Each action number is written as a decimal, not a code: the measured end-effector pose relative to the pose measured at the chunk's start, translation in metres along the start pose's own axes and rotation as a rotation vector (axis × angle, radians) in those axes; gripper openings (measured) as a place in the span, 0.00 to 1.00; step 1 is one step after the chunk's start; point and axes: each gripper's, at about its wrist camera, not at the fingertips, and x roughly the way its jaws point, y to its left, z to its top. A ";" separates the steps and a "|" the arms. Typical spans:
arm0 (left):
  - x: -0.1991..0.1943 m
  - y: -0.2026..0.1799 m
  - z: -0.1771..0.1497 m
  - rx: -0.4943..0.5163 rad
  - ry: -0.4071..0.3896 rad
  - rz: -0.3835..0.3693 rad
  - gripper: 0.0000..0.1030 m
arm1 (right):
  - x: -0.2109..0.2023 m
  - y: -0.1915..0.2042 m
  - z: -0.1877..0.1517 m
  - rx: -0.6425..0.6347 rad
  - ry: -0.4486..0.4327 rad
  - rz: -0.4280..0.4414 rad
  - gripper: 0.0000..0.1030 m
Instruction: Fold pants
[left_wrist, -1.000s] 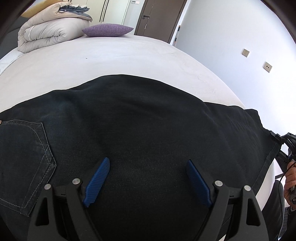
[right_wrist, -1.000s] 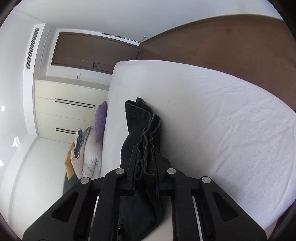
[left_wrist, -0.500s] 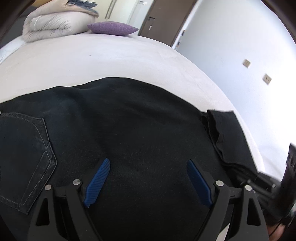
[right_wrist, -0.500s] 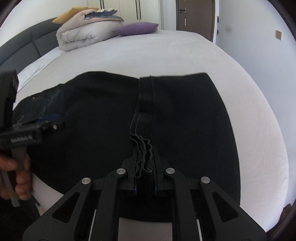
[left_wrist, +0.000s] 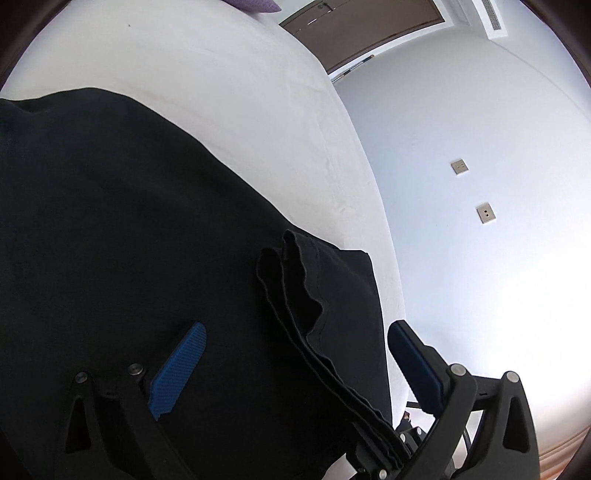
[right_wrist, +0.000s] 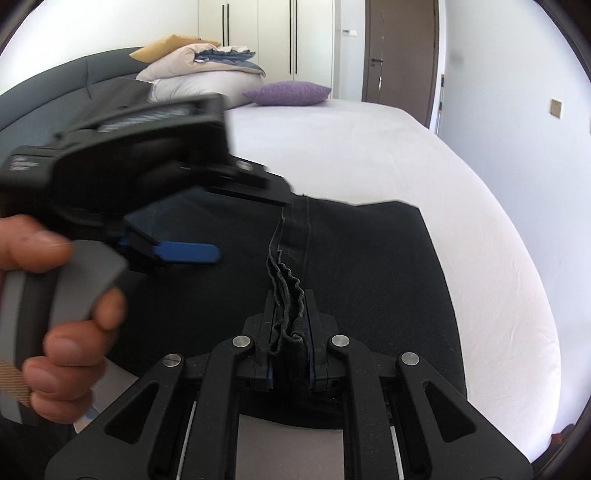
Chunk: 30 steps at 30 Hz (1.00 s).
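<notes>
Black pants (left_wrist: 129, 240) lie spread on a white bed (left_wrist: 240, 92). Their leg ends are folded over onto the upper part, so a stacked hem edge (left_wrist: 295, 306) lies on top. My right gripper (right_wrist: 290, 325) is shut on that bunched hem (right_wrist: 286, 284) near the bed's front edge. My left gripper (left_wrist: 295, 354) is open and empty, its blue pads (left_wrist: 177, 369) spread on either side of the hem fold, just above the cloth. In the right wrist view the left gripper (right_wrist: 184, 253) hovers at the left, held by a hand (right_wrist: 62, 350).
Folded bedding (right_wrist: 199, 70) and a purple pillow (right_wrist: 288, 92) sit at the head of the bed by a dark headboard (right_wrist: 55, 92). A white wall with two sockets (left_wrist: 472, 192) is to the right, with a brown door (right_wrist: 400, 51) beyond the bed.
My right gripper carried the hem over the pants toward the left gripper, folding them. My left gripper tilted and swung right over the hem fold, still open.
</notes>
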 end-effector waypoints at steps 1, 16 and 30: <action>0.004 -0.001 0.002 -0.006 0.008 -0.011 0.98 | -0.003 0.002 0.000 -0.005 -0.005 0.001 0.11; -0.044 0.015 0.018 0.090 0.014 0.044 0.09 | -0.051 0.062 -0.009 -0.173 0.001 0.098 0.11; -0.113 0.086 0.059 0.148 -0.013 0.222 0.09 | -0.011 0.145 0.005 -0.142 0.155 0.384 0.11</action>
